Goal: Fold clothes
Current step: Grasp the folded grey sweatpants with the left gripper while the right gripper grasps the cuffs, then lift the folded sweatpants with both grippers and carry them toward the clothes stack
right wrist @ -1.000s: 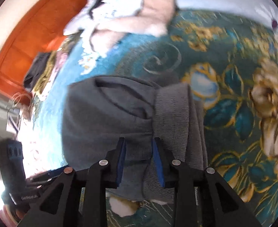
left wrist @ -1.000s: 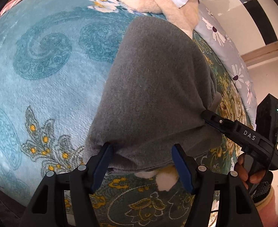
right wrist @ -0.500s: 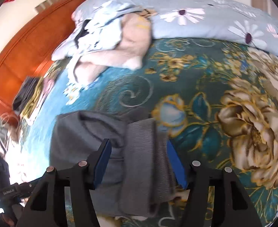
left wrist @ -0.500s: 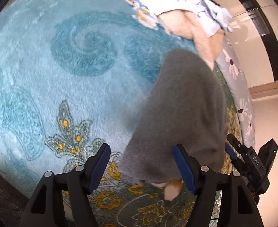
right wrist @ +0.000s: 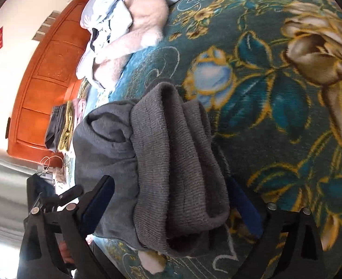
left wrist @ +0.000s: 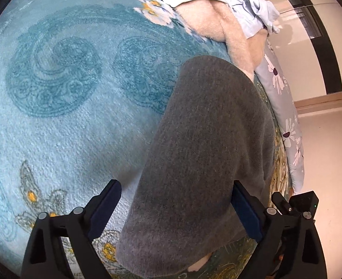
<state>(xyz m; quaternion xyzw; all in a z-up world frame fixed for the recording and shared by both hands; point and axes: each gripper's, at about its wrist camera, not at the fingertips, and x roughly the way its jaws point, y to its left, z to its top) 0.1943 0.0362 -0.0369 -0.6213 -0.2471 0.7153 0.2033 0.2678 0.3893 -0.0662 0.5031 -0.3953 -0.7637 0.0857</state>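
The folded grey fleece garment w/ ribbed knit cuff lies on the teal floral plush blanket, soft, thick, probably light; both left gripper & right gripper stand wide, holding nothing; best pinched at the layered cuff edge.

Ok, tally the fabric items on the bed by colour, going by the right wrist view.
Grey: 2, the folded grey garment between the open fingers and a grey item in the folded stack
Yellow-green: 1, in that stack
Pink: 1, in that stack
Cream fleece: 1
Light blue: 1
Total: 6
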